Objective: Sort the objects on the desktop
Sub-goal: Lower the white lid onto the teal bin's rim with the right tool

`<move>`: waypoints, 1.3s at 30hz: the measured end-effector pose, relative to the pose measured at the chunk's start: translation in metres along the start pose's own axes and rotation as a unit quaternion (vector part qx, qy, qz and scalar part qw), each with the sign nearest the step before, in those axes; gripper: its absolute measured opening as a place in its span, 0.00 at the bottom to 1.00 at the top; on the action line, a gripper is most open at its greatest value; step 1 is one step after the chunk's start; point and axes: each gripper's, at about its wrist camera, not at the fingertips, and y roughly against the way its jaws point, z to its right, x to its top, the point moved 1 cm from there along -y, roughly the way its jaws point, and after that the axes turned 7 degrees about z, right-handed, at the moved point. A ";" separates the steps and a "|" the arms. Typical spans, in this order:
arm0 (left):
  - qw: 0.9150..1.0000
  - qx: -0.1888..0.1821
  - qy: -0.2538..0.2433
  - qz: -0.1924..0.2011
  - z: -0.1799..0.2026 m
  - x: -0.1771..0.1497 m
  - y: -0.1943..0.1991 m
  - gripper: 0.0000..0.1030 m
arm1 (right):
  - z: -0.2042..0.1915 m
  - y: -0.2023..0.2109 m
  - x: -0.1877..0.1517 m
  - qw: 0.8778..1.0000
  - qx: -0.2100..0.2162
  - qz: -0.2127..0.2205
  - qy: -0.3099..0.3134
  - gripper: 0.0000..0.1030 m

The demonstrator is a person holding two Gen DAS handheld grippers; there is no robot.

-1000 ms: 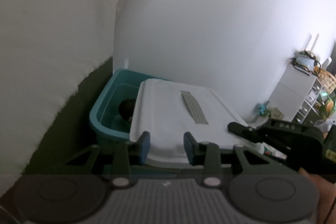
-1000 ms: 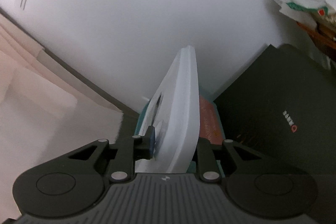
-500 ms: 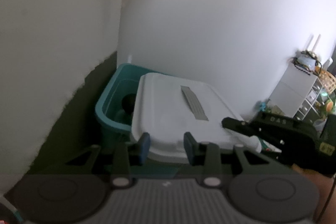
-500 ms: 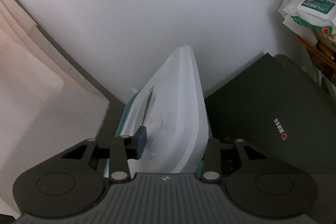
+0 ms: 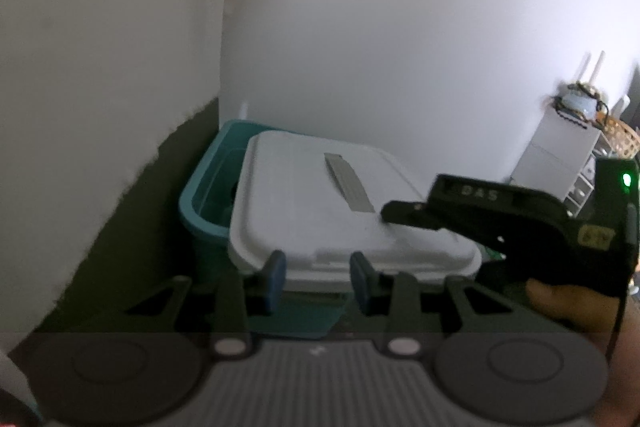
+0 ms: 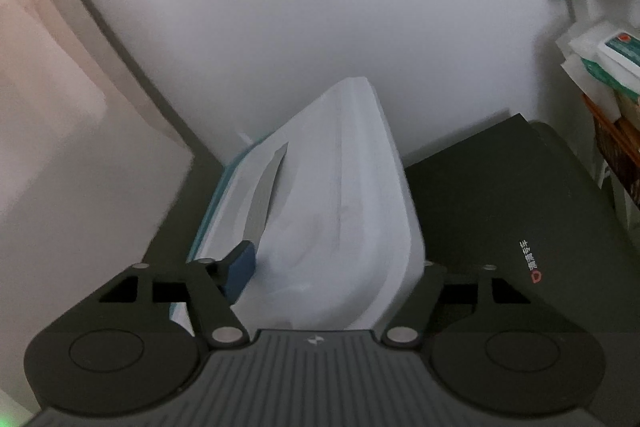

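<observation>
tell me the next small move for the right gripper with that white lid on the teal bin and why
Probably back the right gripper straight off the white lid. Its jaws are opening with the lid's edge between them, no longer pinched, and the lid lies across the teal bin, offset so the bin's left part shows open. The left gripper could then nudge it square.

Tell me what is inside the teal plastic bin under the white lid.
The white plastic lid covers most of the teal plastic bin. Through the uncovered left strip only a dark rounded object shows, too shadowed to identify. Everything else inside is hidden.
</observation>
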 end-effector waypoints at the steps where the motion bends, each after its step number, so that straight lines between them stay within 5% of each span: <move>1: 1.000 -0.002 0.002 -0.001 0.001 0.000 0.001 0.37 | -0.001 -0.002 -0.001 1.000 0.000 -0.003 0.003 0.77; 22: 0.998 -0.002 0.048 -0.037 0.005 -0.013 -0.013 0.37 | 0.001 -0.013 -0.011 0.999 0.031 -0.042 -0.008 0.95; 26: 0.998 -0.004 0.051 -0.040 0.008 -0.015 -0.013 0.37 | 0.018 -0.008 -0.017 0.996 0.049 -0.049 -0.061 0.95; 35: 0.998 0.001 0.051 -0.038 0.008 -0.015 -0.014 0.37 | 0.033 0.019 -0.017 0.996 0.064 -0.005 -0.059 0.94; 39: 0.998 0.008 0.056 -0.037 0.004 -0.015 -0.017 0.37 | 0.042 0.033 -0.015 0.996 0.059 0.004 -0.061 0.83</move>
